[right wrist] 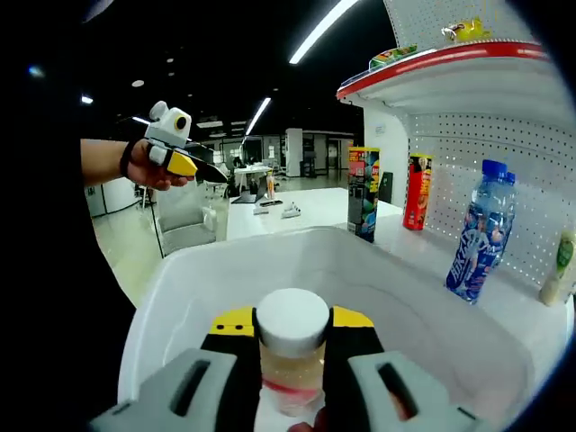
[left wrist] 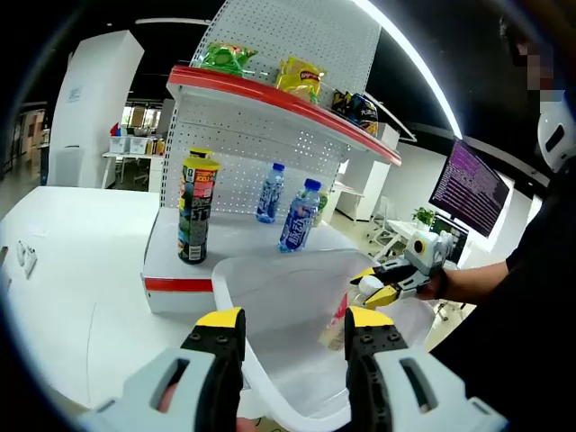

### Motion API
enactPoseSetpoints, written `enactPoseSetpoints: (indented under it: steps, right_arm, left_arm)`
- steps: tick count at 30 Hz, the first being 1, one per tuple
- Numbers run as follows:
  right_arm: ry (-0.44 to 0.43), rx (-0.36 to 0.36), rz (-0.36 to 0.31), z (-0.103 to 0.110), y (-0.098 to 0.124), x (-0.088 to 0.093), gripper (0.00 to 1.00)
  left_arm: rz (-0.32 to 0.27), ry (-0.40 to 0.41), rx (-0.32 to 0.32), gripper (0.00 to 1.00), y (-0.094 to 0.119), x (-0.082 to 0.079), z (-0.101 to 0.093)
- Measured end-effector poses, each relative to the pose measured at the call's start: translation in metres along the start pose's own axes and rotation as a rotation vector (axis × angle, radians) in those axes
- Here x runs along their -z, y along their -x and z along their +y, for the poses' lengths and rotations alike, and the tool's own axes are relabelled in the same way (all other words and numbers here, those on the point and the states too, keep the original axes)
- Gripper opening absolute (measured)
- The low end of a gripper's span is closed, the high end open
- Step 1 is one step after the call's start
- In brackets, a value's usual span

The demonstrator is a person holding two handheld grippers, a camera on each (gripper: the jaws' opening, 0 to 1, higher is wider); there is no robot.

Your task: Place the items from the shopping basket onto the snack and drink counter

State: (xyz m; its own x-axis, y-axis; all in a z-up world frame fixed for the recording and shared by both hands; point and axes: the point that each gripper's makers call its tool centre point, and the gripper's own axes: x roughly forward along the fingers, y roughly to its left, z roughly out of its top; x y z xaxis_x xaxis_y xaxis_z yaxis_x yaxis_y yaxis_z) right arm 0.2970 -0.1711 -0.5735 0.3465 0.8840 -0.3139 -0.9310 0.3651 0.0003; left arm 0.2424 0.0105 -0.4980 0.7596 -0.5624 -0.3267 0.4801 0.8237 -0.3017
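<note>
My right gripper (right wrist: 292,337) is shut on a small bottle (right wrist: 292,317) with a white cap, pale liquid and a red label, held upright inside the white shopping basket (right wrist: 180,288). From the left gripper view, that right gripper (left wrist: 385,286) hangs over the basket's (left wrist: 270,288) right side, the bottle (left wrist: 337,329) below it. My left gripper (left wrist: 295,326) stands open with nothing between its yellow-tipped jaws, near the basket's front rim. It also appears raised in a hand as the left gripper (right wrist: 184,162), left of the basket. The counter's lower shelf (left wrist: 180,270) stands just behind the basket.
On the lower shelf stand a tall snack can (left wrist: 196,211), two blue water bottles (left wrist: 299,214) and a small green bottle (left wrist: 321,205). Chip bags (left wrist: 301,76) lie on the red-edged top shelf (left wrist: 270,94). A monitor (left wrist: 475,184) glows at right. The person's black sleeve (left wrist: 531,297) fills the right side.
</note>
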Motion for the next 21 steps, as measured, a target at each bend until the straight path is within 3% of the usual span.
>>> enactPoseSetpoints:
  steps: [9, 15, 21]
  right_arm:
    - [-0.005, 0.004, -0.049, -0.001, 0.016, -0.025, 0.21]
    - [-0.026, 0.052, -0.105, -0.012, 0.029, -0.048, 0.21]
    - [-0.021, 0.089, -0.152, -0.022, 0.045, -0.073, 0.21]
  left_arm:
    - [0.000, -0.003, 0.017, 0.44, -0.005, -0.002, -0.004]
    - [-0.032, 0.034, 0.027, 0.42, -0.007, -0.008, -0.003]
    - [-0.014, 0.001, 0.040, 0.42, -0.010, -0.008, -0.008]
